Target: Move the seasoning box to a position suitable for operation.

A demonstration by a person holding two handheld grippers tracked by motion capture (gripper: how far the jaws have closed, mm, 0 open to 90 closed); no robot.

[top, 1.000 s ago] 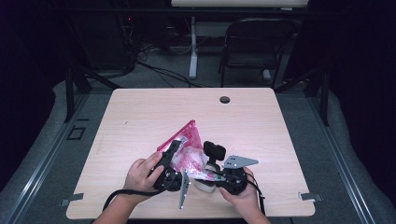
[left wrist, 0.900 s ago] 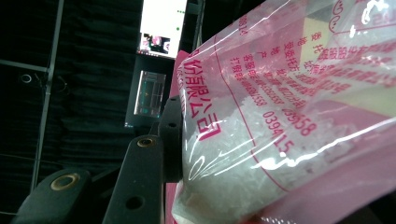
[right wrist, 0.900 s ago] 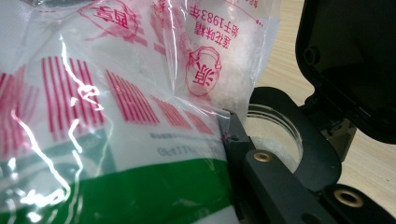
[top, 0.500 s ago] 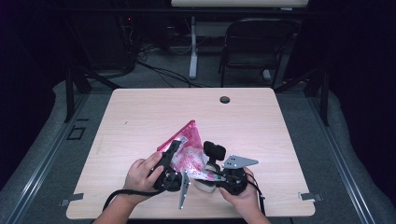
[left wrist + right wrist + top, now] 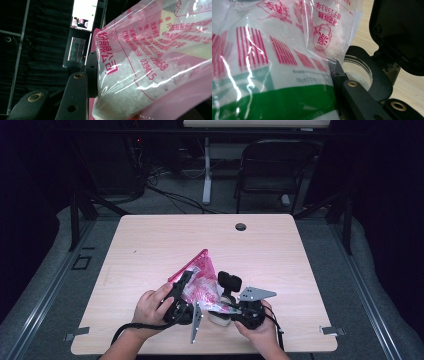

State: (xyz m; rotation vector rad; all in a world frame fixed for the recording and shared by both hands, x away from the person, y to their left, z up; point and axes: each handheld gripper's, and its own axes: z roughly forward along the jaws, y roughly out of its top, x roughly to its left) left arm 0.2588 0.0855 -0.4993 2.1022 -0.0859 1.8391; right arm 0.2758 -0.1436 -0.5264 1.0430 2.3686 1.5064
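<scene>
A clear plastic bag [image 5: 200,280] with pink print and white grains is held up over the table's near middle. My left gripper [image 5: 186,282] is shut on its left side; one of its fingers [image 5: 75,97] presses against the bag [image 5: 150,62]. My right gripper [image 5: 218,308] comes in from the right and looks shut on the bag [image 5: 274,62], with one of its fingers [image 5: 352,95] at the bag's edge and the other hidden. Just under the bag stands a small clear jar [image 5: 358,71] with its black flip lid [image 5: 397,32] open. The jar [image 5: 219,318] and lid [image 5: 230,281] sit between the two hands.
The wooden table [image 5: 150,240] has a round cable hole [image 5: 240,226] near its far edge. A dark chair [image 5: 272,170] stands beyond the table. A lit monitor [image 5: 83,15] shows in the dark background.
</scene>
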